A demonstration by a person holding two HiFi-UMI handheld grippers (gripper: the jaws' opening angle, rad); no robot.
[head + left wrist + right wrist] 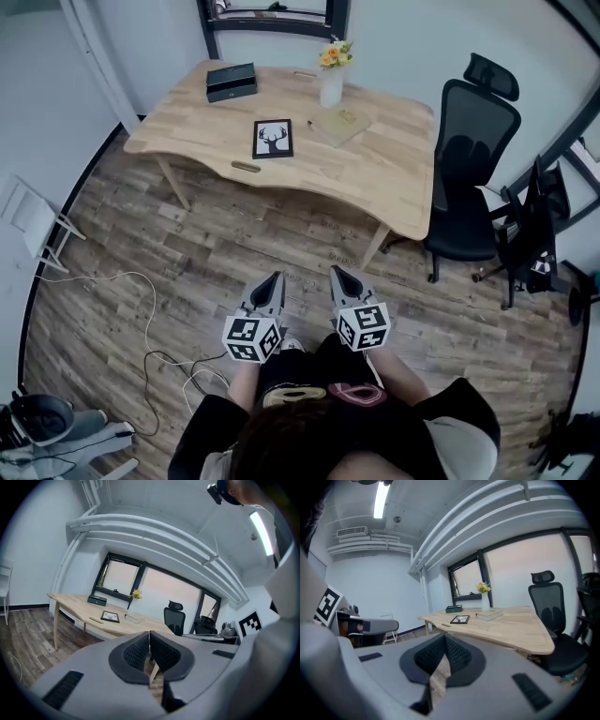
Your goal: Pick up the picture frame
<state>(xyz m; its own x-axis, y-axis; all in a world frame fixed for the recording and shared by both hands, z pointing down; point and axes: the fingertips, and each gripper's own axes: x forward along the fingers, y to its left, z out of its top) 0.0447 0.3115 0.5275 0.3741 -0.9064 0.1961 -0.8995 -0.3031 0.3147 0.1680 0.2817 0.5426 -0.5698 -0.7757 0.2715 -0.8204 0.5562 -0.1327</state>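
One picture frame, flat on desk, long axis pointing away

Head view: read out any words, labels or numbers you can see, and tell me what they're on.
No readable text anywhere.
The picture frame: deer silhouette, no words.
The book: cover too small to read.
Cubes on left gripper and right gripper: square markers, no lettering.

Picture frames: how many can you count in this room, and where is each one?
1. The picture frame lies flat on the wooden desk, toward the edge nearest the person, left of the book in the head view. Others could be hidden outside the views.
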